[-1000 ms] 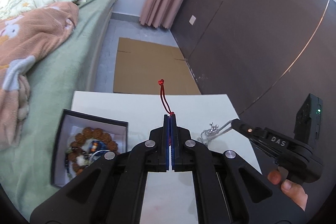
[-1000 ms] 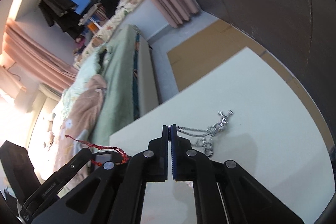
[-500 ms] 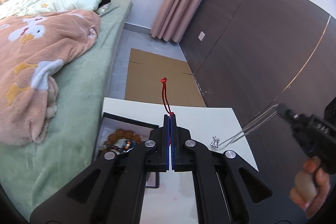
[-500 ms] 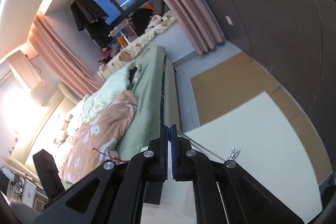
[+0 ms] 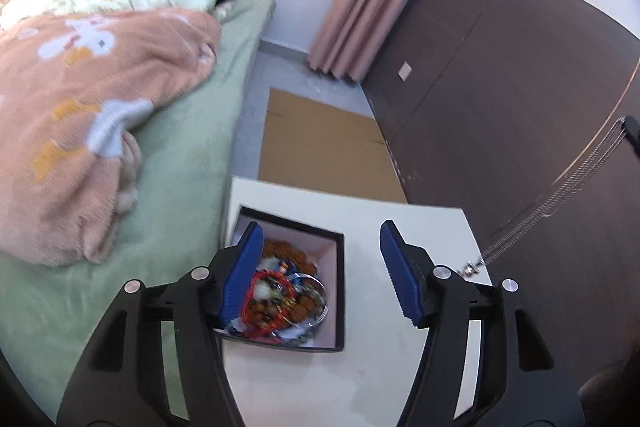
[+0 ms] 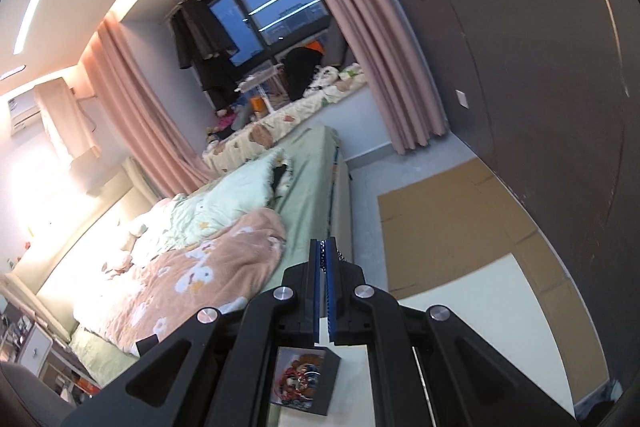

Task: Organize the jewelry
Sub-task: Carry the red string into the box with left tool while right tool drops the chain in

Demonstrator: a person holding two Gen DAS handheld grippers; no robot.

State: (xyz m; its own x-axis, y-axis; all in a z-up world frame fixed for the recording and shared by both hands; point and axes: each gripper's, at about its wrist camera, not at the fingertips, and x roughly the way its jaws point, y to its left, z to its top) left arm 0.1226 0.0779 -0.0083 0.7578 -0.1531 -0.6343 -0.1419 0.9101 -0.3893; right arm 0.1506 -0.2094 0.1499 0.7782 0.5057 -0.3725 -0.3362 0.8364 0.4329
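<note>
My left gripper (image 5: 320,263) is open and empty above a black jewelry box (image 5: 338,291) on the white table (image 5: 400,227). The box holds brown bead bracelets and a red cord bracelet (image 5: 262,297). My right gripper (image 6: 324,247) is shut on a silver chain necklace (image 5: 560,191), held high so the chain hangs down to a clasp (image 5: 470,268) at the table's right edge. A bit of chain (image 6: 341,255) shows beside the shut pads. The box also shows low in the right wrist view (image 6: 330,383).
A bed with a green sheet (image 5: 188,147) and pink blanket (image 5: 80,99) runs along the table's left side. A dark wall panel (image 5: 520,87) stands on the right. Flat cardboard (image 5: 324,147) lies on the floor beyond the table.
My left gripper opened and the red cord bracelet dropped into the box. My right gripper rose higher, lifting the silver chain off the table.
</note>
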